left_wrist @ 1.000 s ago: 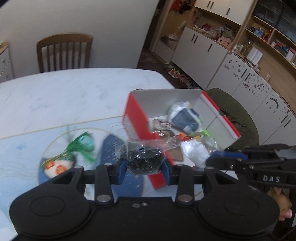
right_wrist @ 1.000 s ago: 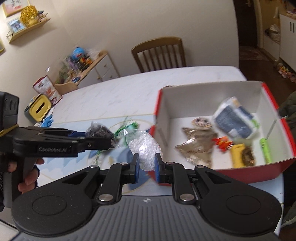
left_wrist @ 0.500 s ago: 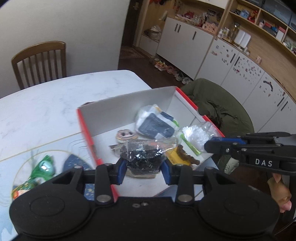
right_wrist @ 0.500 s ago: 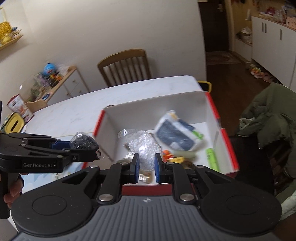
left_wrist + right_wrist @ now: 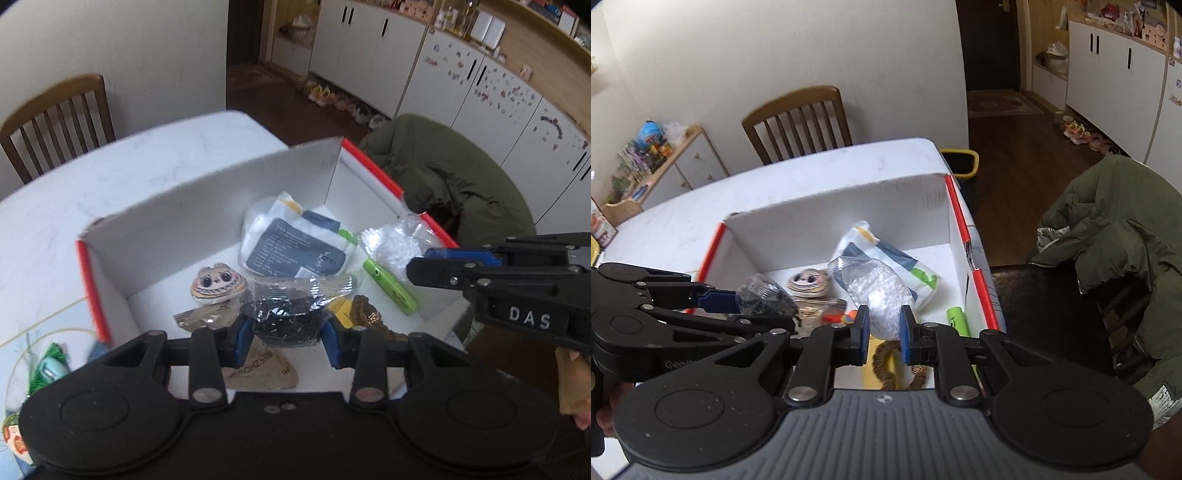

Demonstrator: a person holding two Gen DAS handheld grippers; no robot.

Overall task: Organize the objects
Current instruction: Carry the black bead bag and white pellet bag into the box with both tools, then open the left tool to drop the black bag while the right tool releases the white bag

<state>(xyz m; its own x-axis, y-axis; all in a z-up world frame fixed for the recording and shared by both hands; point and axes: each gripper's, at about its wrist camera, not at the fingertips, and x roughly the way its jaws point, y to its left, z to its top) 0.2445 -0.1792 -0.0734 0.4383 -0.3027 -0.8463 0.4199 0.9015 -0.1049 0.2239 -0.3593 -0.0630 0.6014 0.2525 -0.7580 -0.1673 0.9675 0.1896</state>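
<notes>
A white cardboard box with red edges stands on the table and holds several items. My left gripper is shut on a clear bag of black bits, held over the box's near left part. My right gripper is shut on a clear bag of white bits, held over the box's right part. Inside lie a white and dark blue pouch, a round owl-face item, a green tube and a brown paper packet.
A green tassel ornament lies on the blue placemat left of the box. A wooden chair stands behind the table. A green coat hangs over a chair to the right. A yellow bin is on the floor.
Both grippers have moved right from the placemat to above the box, each still holding its bag. The box now fills the middle of both views.
</notes>
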